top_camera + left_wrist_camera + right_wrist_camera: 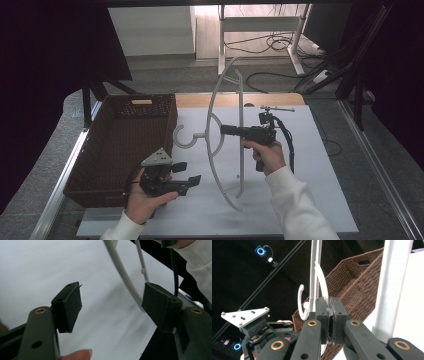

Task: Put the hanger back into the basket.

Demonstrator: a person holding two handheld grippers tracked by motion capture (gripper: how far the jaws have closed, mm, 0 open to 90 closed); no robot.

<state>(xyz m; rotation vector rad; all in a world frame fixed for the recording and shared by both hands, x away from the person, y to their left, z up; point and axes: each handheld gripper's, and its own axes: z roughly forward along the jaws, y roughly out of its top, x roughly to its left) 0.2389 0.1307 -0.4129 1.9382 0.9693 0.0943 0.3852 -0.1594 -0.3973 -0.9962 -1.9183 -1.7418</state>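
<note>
Right fingers (329, 312) pinch hanger (215, 125) beside basket (120, 145).

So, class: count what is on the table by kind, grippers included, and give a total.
Hangers: 1, white
Baskets: 1, brown wicker
Grippers: 2, left gripper open, right gripper shut on the hanger
Total: 4

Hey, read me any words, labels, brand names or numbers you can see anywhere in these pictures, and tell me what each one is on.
There is no readable text.
The white hanger, clamped in the right claw, is plain.
The brown wicker basket bears no tag or print.
The open left claw and its grey three-cornered plate show screws and holes, no lettering.
The white table is unmarked.
</note>
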